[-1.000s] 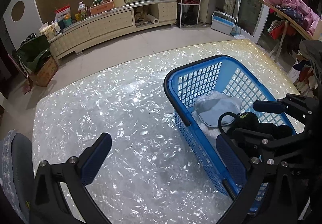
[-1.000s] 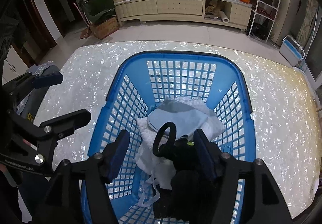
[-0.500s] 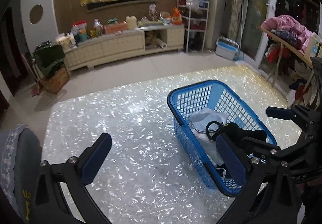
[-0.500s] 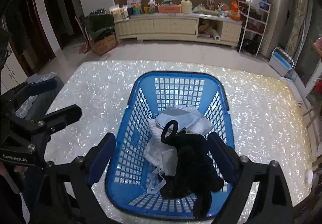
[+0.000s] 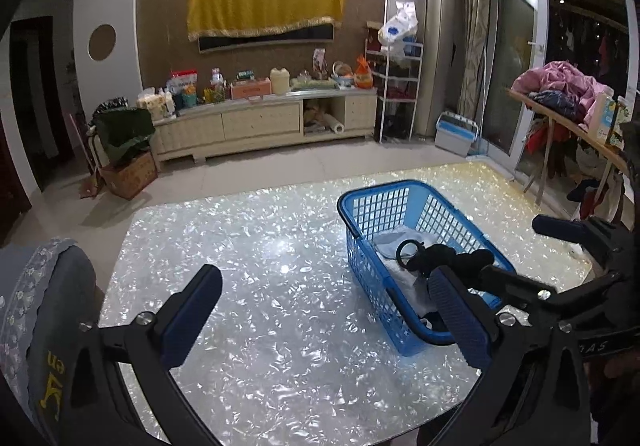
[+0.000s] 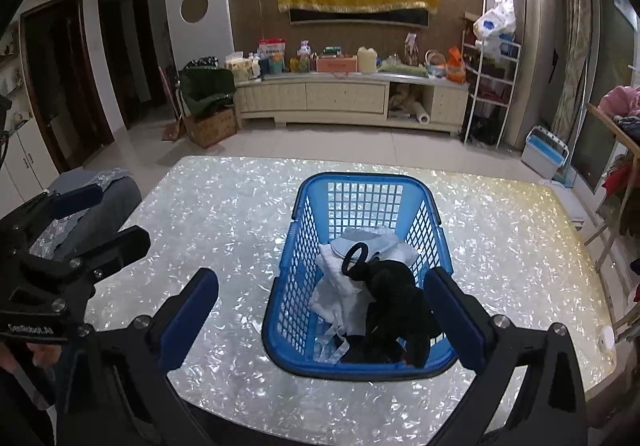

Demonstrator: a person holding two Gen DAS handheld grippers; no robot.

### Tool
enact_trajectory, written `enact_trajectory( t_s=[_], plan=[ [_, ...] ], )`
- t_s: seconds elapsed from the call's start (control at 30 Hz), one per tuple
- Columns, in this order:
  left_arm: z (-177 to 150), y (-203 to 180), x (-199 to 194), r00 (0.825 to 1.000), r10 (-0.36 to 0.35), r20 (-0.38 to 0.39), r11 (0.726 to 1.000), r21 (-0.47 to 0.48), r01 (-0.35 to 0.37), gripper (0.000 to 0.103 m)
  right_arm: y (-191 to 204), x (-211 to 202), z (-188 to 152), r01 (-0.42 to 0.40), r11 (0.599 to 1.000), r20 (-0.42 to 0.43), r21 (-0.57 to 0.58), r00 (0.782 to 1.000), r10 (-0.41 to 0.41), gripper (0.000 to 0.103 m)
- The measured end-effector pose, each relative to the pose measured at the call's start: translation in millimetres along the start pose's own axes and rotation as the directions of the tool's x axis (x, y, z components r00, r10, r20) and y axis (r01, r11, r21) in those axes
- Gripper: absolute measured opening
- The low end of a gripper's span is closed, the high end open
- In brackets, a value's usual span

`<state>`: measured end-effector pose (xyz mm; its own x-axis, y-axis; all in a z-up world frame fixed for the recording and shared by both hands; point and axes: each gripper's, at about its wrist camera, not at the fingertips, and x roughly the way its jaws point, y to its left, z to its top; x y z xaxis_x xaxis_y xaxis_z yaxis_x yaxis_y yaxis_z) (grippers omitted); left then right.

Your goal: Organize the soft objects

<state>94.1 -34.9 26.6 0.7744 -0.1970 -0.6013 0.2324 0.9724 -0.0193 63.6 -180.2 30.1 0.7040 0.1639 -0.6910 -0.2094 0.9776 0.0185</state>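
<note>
Right gripper [image 6: 320, 320]: fingers spread as wide as they go, just finished opening, nothing between them, hanging above the near end of the basket.
Left gripper [image 5: 326, 316]: fingers wide apart too, empty, out over the bare table [image 5: 248, 246] beside the basket.
Black garment [image 6: 396, 306]: it's in the basket [image 6: 364, 177], heaped on top at the near end, a loop sticking up from it.
Spill risk: that black heap rides high by the near rim; if a finger dips and catches the loop, it likely drags the garment back out.
White cloths [image 6: 340, 282]: under and beside the black one, with a loose strap trailing to the basket floor, an easy snag for a low pass.
Pale blue cloth [image 6: 360, 240]: flat at the back of the pile, safely inside.
Basket slide: light plastic on a glossy table; a knock from either gripper probably skates it toward the edge.
Table beyond: no other soft item shows on it, so the sorting looks close to done.
</note>
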Motion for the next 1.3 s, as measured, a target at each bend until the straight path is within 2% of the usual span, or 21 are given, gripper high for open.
enact_trajectory(
  t_s=[0.4, 1.3],
  plan=[
    [-13.3, -4.5, -55.1, 0.992, 0.068, 0.108, 0.998, -0.024, -0.066, 0.103, 12.8, -27.0, -11.3, 0.0, 1.0, 0.065, -0.014, 0.998, 0.001, 0.103],
    [-28.7, -10.5, -83.2, 0.982, 0.105, 0.156, 0.994, -0.029, -0.102, 0.103, 19.8, -34.6, -25.5, -0.002, 1.0, 0.097, -0.013, 0.995, 0.003, 0.103]
  ],
)
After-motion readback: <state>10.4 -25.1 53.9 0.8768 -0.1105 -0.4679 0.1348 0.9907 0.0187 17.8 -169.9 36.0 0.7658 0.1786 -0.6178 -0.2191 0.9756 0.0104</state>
